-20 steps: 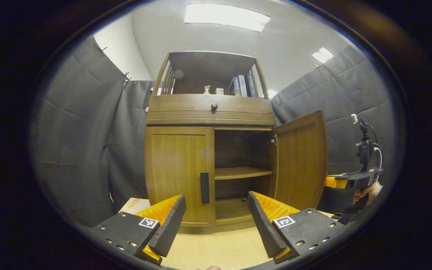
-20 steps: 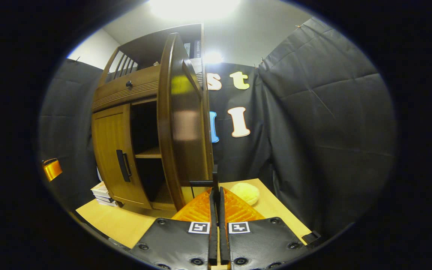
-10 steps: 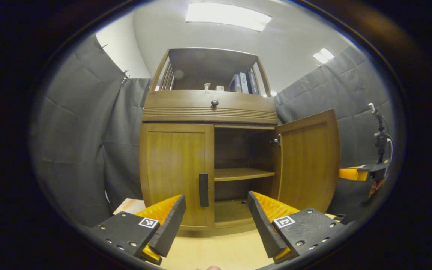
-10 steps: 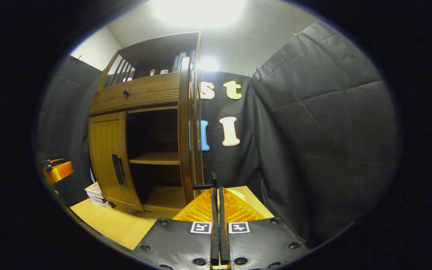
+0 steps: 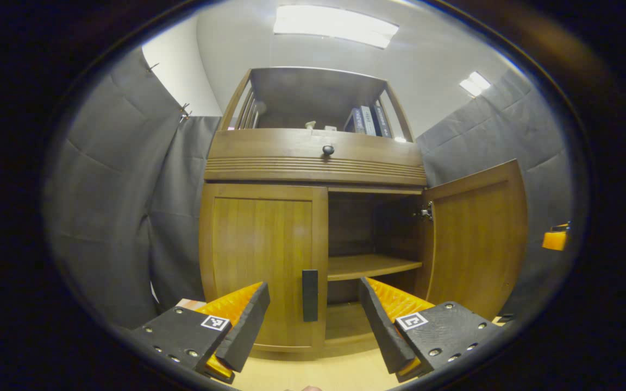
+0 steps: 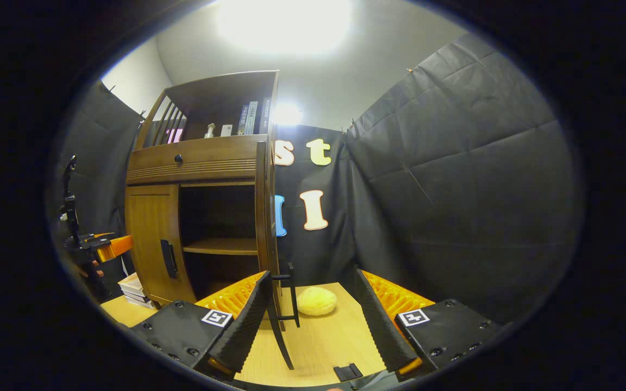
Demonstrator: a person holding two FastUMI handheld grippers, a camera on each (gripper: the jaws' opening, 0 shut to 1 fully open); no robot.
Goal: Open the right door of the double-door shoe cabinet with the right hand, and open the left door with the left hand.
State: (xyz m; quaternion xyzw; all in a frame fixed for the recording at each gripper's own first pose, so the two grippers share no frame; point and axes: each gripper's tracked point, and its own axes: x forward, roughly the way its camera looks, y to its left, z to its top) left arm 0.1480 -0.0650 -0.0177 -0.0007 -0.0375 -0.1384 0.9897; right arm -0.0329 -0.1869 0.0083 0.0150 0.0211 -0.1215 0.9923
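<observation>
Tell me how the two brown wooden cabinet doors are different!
The left wooden door is shut flat against the cabinet; the right wooden door is swung wide open. The left door hides its side; the right door's side shows a wooden shelf. Both are brown wood with a dark handle.

My two handheld grippers, no sleeves visible.
Left gripper [image 5: 313, 320] and right gripper [image 6: 310, 320]: textured dark plates with round screws [image 5: 433, 352] and a square black-white marker tag [image 5: 412, 321] each, ribbed wedge fingers [image 5: 248, 326]; left one's tall cabled post [image 6: 68, 203] shows far off.
</observation>
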